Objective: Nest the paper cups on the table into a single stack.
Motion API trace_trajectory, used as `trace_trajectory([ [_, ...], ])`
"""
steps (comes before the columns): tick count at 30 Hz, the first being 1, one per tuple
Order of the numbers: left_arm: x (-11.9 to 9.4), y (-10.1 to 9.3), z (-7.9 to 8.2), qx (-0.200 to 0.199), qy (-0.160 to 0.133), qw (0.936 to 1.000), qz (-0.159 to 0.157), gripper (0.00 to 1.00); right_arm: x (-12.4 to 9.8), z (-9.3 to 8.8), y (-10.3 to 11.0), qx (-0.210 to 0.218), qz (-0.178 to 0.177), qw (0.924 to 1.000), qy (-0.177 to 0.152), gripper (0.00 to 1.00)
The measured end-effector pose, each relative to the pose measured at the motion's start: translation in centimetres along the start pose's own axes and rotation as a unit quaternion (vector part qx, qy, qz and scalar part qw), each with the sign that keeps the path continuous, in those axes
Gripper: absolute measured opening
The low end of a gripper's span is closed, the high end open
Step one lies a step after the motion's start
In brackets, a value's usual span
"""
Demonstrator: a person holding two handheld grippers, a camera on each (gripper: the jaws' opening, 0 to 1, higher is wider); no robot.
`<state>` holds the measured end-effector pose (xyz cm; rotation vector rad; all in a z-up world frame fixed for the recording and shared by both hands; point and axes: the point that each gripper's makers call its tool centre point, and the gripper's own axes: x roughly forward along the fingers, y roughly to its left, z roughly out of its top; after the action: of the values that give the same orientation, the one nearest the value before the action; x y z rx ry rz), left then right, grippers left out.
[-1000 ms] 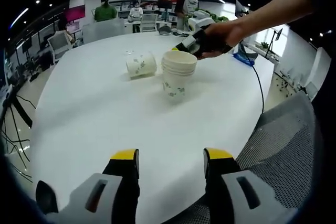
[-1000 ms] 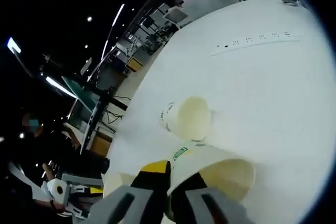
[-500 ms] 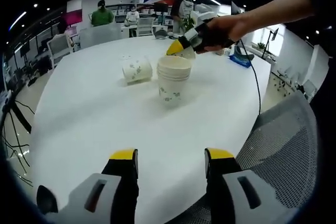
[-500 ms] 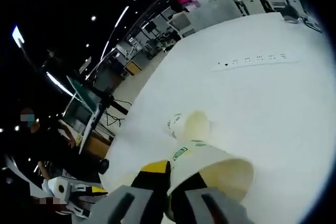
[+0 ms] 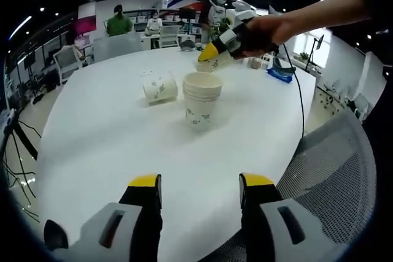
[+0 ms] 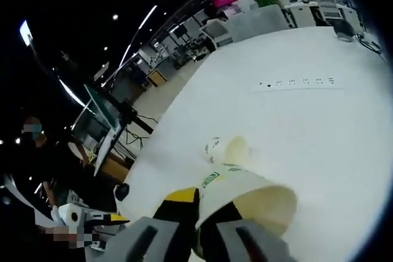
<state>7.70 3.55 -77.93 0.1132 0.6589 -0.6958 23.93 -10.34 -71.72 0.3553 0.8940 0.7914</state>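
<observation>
While the table [image 5: 92, 151] carries the cups:
Left gripper [image 5: 199, 191]: fingers apart, empty.
Stack [image 5: 201, 98]: upright, mid-table.
Loose cup [image 5: 159, 86]: on its side, beside stack.
Right gripper [image 6: 198, 210]: fingers pinching held cup [image 6: 258, 204] at rim.
Handling: light, crushable; grip rim gently.

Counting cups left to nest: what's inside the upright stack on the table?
The upright stack shows several nested rims; its open top looks empty. How many cups sit inside is hidden by the outer wall. One cup lies on its side beside it; the right gripper holds another cup.
</observation>
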Motion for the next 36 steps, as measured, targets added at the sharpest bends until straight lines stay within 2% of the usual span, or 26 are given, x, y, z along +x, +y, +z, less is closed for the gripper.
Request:
trace_trajectory([
  [9, -0.3, -0.3, 0.3, 0.002, -0.004, 1.0, -0.002, 0.49, -1.3, 0.4, 0.6, -0.016, -0.005, 0.9998, 0.004, 0.0],
  [16, -0.3, -0.5, 0.5, 0.004, -0.005, 1.0, -0.004, 0.49, -2.0, 0.5, 0.6, -0.034, -0.013, 0.9991, 0.021, 0.0],
  [20, -0.3, -0.5, 0.6, 0.004, -0.006, 1.0, -0.004, 0.49, -2.4, 0.4, 2.4, -0.058, -0.009, 0.9978, 0.031, 0.0],
  [24, -0.4, -0.5, 0.6, 0.005, -0.007, 1.0, -0.004, 0.49, -2.5, 0.2, 3.3, -0.082, -0.011, 0.9954, 0.047, 0.0],
  [31, -0.5, -0.6, 0.8, 0.005, -0.01, 0.9999, -0.004, 0.49, -2.3, 0.2, 3.1, -0.097, -0.005, 0.9931, 0.065, 0.0],
  [36, -0.4, -0.4, 0.7, 0.003, -0.011, 0.9999, -0.004, 0.49, -2.0, 0.4, 2.7, -0.121, -0.006, 0.9887, 0.087, 0.0],
])
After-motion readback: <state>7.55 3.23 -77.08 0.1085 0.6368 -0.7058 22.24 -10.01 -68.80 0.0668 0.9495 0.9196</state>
